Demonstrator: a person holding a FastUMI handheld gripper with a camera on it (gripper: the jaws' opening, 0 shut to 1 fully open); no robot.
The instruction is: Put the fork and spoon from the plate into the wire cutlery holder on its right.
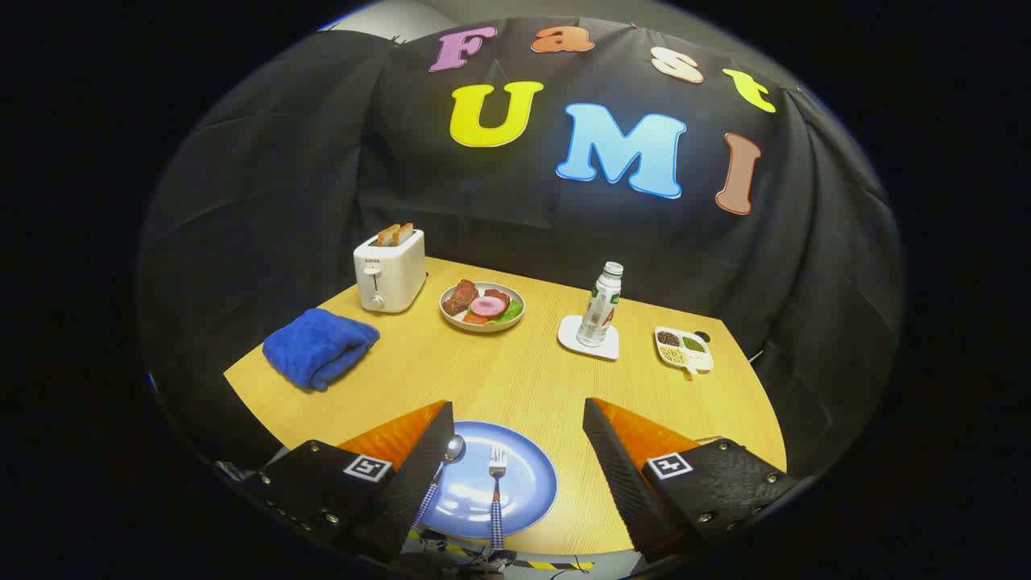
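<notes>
Between the wide-open fingers of the gripper (515, 483), on the near blue plate (532, 475), lie a spoon (448, 455) and fork (497, 475): probably light, stiff, slippery, best pinched across their handles.

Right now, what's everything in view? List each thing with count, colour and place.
plate: 1, blue, on the table between the fingers
spoon: 1, silver bowl, checked handle, on the plate by one finger
fork: 1, silver tines, checked handle, mid-plate
towel: 1, blue, folded, beyond the fingers
toaster: 1, white, bread in its slots, behind the towel
food dish: 1, pale, holding meat and greens, beside the toaster
bottle: 1, clear with white cap, on a white coaster
tray: 1, white, with compartments, beside the bottle
table: 1, light wood
gripper: 1, fingers open, straddling the plate, holding nothing
</notes>
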